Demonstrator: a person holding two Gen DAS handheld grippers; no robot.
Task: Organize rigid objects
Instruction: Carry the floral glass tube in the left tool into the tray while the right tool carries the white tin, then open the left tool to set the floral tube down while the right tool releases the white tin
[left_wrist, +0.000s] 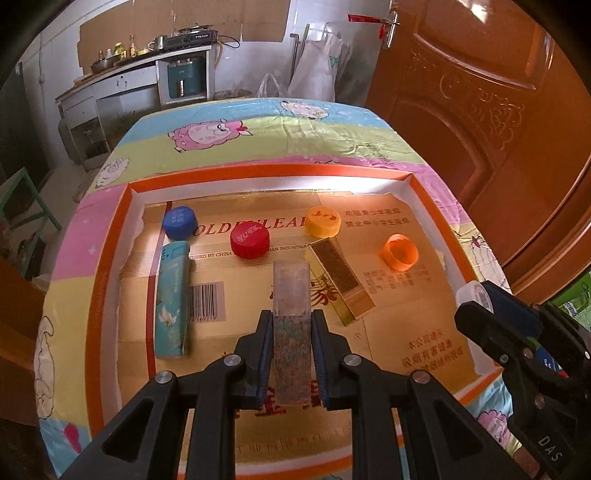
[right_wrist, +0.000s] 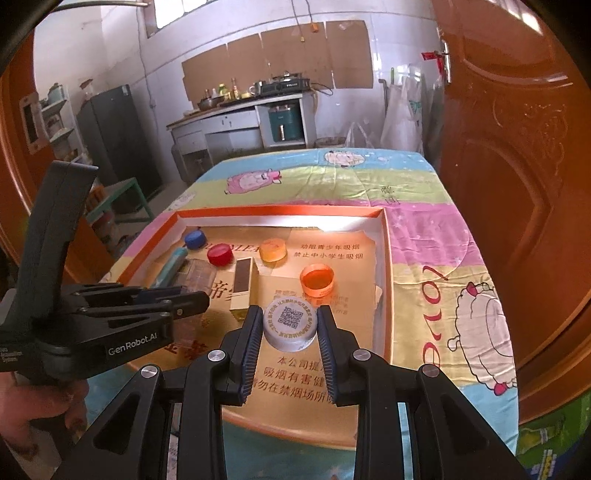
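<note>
My left gripper is shut on a clear, speckled rectangular lighter, held above the middle of the orange-rimmed tray. The right gripper is shut on a white bottle cap with a QR code on top, over the tray's near right part. Lying in the tray are a blue cap, a red cap, a yellow cap, an open orange cap, a teal lighter and a gold box. A hand holds the left gripper at the left of the right wrist view.
The tray stands on a table covered with a cartoon-sheep cloth. A brown wooden door stands close on the right. A counter with a stove, a dark fridge and a green stool lie beyond the table.
</note>
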